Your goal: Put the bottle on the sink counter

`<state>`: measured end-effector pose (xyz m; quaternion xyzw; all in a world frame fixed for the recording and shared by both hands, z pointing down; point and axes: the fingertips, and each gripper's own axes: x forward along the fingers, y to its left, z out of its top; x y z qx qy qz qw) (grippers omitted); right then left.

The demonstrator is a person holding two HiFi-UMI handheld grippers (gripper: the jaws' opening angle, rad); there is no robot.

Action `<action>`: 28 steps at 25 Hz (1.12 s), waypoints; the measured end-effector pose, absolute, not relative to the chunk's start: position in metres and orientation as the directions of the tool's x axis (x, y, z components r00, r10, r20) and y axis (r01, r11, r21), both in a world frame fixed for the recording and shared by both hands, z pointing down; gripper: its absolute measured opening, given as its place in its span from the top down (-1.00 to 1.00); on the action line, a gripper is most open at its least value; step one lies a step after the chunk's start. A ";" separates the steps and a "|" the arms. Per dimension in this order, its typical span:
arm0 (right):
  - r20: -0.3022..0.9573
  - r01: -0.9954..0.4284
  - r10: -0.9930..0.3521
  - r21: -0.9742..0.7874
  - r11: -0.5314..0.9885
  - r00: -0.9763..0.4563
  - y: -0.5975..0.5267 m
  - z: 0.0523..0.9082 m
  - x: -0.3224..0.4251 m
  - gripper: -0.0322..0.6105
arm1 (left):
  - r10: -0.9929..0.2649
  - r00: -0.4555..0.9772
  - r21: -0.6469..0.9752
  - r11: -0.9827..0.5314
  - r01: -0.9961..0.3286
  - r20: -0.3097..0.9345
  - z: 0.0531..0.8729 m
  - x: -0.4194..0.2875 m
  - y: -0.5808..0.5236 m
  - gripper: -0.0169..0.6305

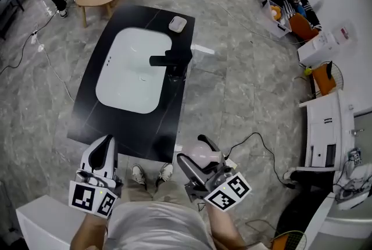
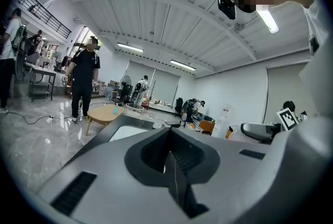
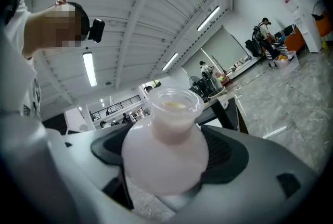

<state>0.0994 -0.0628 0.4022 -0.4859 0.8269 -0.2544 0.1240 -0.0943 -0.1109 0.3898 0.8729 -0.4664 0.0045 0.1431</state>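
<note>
— Bottle (image 3: 165, 155): where is it held?
— It is clamped between the jaws of the right gripper (image 1: 196, 154), neck outward, at five o'clock from the sink counter (image 1: 87, 118).
— And the left gripper (image 2: 170, 158)?
— Its jaws are pressed together; nothing is held.

The right hand-held gripper (image 3: 169, 178) clamps a pale pink bottle (image 3: 165, 152).

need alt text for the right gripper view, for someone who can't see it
A pale pink, round-bellied bottle with a wide neck fills the centre, clamped between the two dark-padded jaws of the right gripper and seen from below. Behind it are a white ribbed ceiling with strip lights and, at left, the person wearing a head camera.
</note>
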 end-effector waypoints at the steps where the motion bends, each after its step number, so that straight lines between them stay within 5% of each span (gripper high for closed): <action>1: 0.062 -0.746 -0.861 -0.533 0.400 -0.505 -0.066 0.414 0.096 -0.38 | -0.814 0.560 0.247 -0.518 -0.819 0.152 0.395 -0.096 -0.112 0.91; 12: 0.245 -0.778 -0.814 -0.526 0.345 -0.527 -0.086 0.528 0.082 -0.38 | -0.817 0.517 0.250 -0.461 -0.851 0.256 0.453 -0.104 -0.114 0.91; 28: 0.503 -0.887 -0.733 -0.222 0.404 -0.459 -0.085 0.632 0.046 -0.38 | -0.801 0.514 0.290 -0.436 -0.852 0.307 0.497 -0.107 -0.109 0.91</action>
